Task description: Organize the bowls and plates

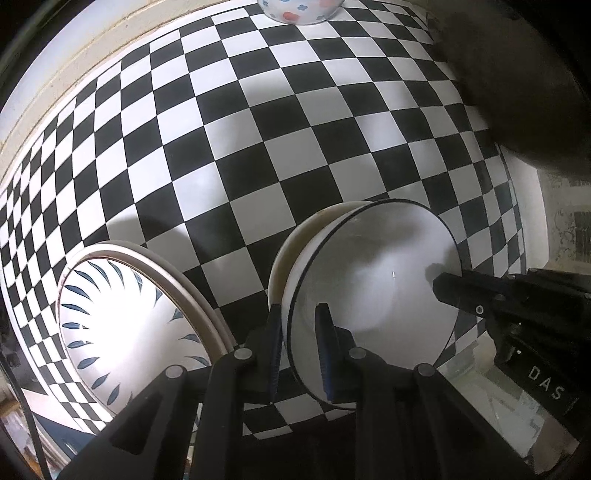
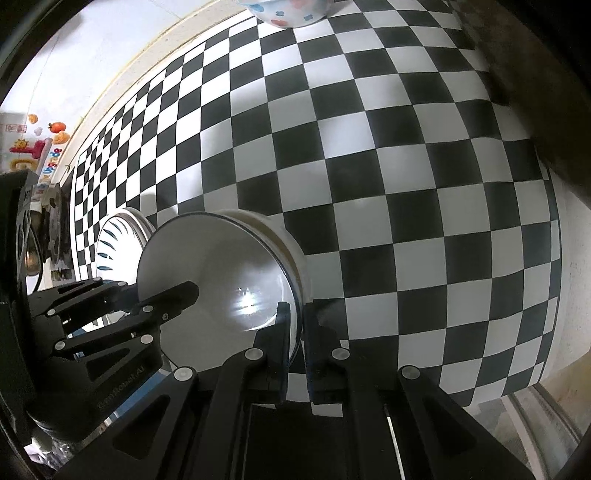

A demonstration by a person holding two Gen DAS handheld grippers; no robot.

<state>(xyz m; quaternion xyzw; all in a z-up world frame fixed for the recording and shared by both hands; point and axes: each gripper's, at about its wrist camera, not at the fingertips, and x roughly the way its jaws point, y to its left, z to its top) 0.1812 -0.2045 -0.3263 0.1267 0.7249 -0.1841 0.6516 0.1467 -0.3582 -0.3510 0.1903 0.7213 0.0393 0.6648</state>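
A white bowl with a thin dark rim line is held over the checkered table, seen also in the right wrist view. My left gripper is shut on its near left rim, one finger inside and one outside. My right gripper is shut on the opposite rim; it shows in the left wrist view. A cream bowl or plate edge sits under the white bowl. A bowl with blue leaf strokes lies on the table to the left, also in the right wrist view.
A floral bowl with red and blue flowers stands at the far edge of the checkered tablecloth. A dark bulky object fills the right rear. The table's right edge drops to a pale floor.
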